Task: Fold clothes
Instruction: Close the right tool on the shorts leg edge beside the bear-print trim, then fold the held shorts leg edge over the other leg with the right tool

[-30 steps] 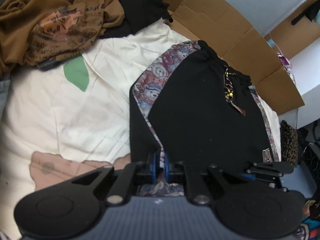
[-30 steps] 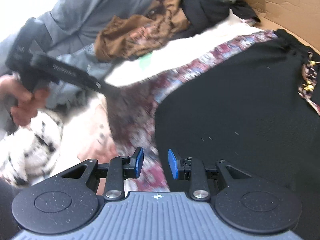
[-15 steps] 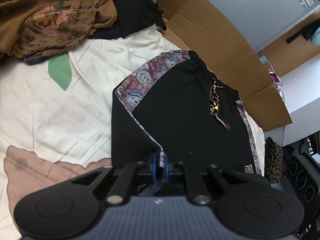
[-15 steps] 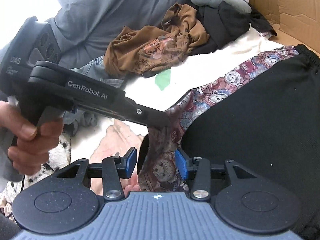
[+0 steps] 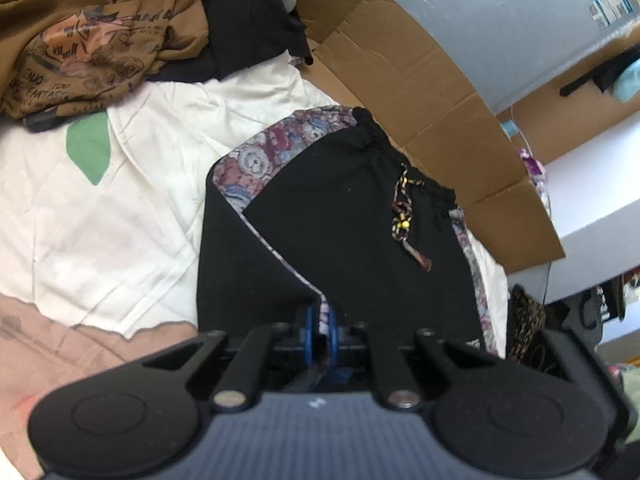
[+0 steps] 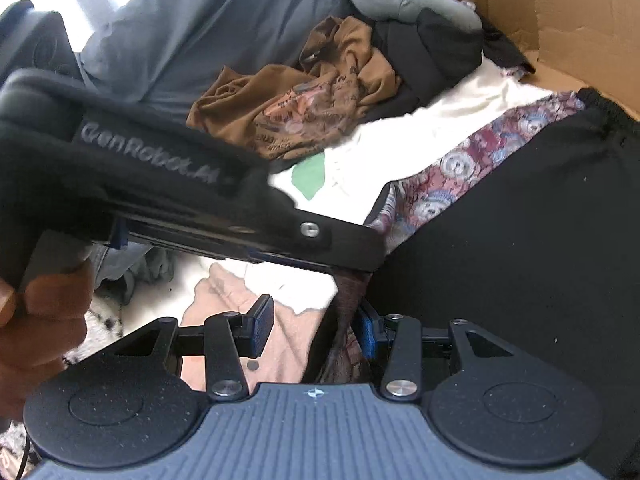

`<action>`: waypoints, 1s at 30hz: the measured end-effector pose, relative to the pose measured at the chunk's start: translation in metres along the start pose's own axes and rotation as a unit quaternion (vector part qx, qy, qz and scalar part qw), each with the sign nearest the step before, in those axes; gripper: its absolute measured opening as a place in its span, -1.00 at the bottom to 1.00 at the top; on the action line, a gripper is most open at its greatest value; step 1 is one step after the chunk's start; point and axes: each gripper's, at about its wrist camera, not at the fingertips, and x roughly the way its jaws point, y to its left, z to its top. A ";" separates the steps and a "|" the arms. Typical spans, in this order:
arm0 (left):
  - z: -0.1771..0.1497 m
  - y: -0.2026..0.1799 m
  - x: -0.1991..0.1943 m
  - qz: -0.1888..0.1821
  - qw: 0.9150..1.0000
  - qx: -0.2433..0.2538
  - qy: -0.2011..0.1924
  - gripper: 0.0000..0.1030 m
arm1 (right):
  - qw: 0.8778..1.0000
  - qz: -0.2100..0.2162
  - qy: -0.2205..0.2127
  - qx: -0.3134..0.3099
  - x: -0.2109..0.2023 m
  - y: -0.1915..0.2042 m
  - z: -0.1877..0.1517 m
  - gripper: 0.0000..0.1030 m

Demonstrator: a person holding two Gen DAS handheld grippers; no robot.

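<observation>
Shorts (image 5: 352,240) pinched in left hand-held gripper (image 5: 319,330).

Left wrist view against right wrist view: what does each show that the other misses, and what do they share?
Only the left wrist view shows the shorts' drawstring and the grey wall. Only the right wrist view shows the left gripper from the side, pinching the shorts' hem, the hand holding it, and the right gripper with its jaws apart around hanging fabric. Both show the black shorts, the brown shirt, the cream sheet and cardboard.
</observation>
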 end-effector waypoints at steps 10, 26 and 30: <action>-0.004 -0.024 0.009 -0.017 0.999 0.031 0.006 -0.77 | 0.995 -0.093 -0.034 -0.001 -0.008 -0.008 0.001 -0.96; -0.013 -0.010 0.020 0.064 0.997 0.049 0.011 -0.28 | 0.994 -0.093 -0.032 0.048 -0.050 -0.075 -0.013 -0.97; -0.012 -0.013 0.033 0.071 0.995 0.062 0.031 -0.28 | 0.992 -0.093 -0.046 0.076 -0.073 -0.102 -0.015 -0.97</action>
